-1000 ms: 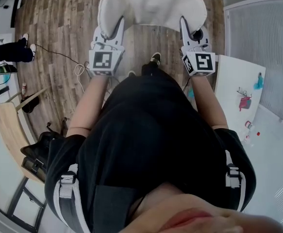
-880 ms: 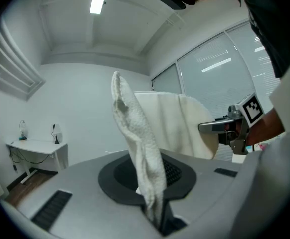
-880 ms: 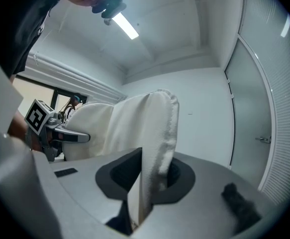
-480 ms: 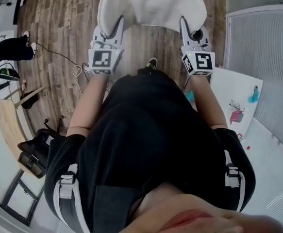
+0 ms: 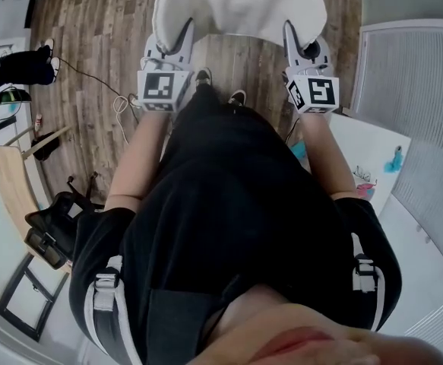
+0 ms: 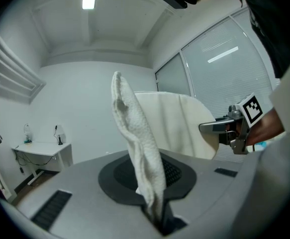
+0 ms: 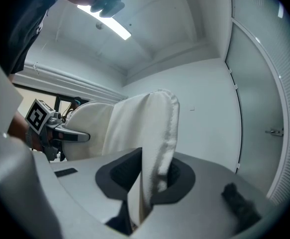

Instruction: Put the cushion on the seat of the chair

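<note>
A white, textured cushion (image 5: 240, 6) hangs above the wooden floor at the top of the head view, stretched between my two grippers. My left gripper (image 5: 185, 35) is shut on its left edge, and my right gripper (image 5: 289, 35) is shut on its right edge. In the left gripper view the cushion (image 6: 140, 148) rises as a folded ridge out of the jaws of my left gripper (image 6: 157, 217). In the right gripper view the cushion (image 7: 154, 133) stands up from the jaws of my right gripper (image 7: 135, 214). A light wooden seat on dark legs (image 5: 8, 188) stands at the far left.
A white table (image 5: 373, 147) with small coloured items and a ribbed glass wall (image 5: 415, 74) lie to the right. A cable (image 5: 118, 109) trails on the floor (image 5: 92, 44). Another person's legs (image 5: 16, 71) are at the left, with a black bag (image 5: 54, 226) below.
The floor, the white table and the wooden seat have slid down and outward in the head view as I walk forward. Both grippers keep their hold on the cushion.
</note>
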### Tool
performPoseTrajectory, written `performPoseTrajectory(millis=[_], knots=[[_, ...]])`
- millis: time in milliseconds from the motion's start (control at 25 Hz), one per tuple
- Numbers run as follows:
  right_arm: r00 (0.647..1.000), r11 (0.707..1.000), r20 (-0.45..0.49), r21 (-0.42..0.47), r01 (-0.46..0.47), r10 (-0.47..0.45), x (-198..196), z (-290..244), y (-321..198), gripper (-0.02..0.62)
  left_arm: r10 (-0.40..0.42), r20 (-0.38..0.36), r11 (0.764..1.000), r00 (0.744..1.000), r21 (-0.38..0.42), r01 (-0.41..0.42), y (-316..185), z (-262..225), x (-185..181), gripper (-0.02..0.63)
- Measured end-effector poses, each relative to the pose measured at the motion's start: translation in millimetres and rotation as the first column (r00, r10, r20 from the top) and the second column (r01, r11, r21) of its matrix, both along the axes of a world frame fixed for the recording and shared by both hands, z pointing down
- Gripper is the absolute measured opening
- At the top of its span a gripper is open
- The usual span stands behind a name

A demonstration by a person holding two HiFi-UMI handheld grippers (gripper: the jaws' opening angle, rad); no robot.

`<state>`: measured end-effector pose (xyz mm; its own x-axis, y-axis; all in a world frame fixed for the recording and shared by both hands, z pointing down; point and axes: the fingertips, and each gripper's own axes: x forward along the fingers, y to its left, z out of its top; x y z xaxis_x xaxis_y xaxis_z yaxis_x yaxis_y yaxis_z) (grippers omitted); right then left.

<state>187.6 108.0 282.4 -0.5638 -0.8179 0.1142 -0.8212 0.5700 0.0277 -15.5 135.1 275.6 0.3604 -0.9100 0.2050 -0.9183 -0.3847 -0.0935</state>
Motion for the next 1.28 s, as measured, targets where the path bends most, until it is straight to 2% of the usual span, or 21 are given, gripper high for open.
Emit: performPoseTrajectory(millis=[520, 1040, 1280], knots=[[1.0, 1.0, -0.014, -0.004, -0.016, 0.016, -13.9, 9.4, -68.2, 0.057, 0.033, -0.028, 0.999, 0.999, -0.006, -0.033, -74.5, 12.6, -17.7, 0.054], [0.997, 0.997, -0.038, -0.031, -0.075, 0.074, -54.3, 18.8, -169.4, 0.057, 0.088, -0.038, 0.995, 0.995, -0.033, -0.089, -188.6, 26.1, -57.9, 0.054], [0.994, 0.994, -0.052, -0.043, -0.099, 0.097, -76.4, 19.5, -199.9, 0.057, 0.113, -0.049, 0.993, 0.992, -0.04, -0.115, -223.9, 29.7, -79.0, 0.054]])
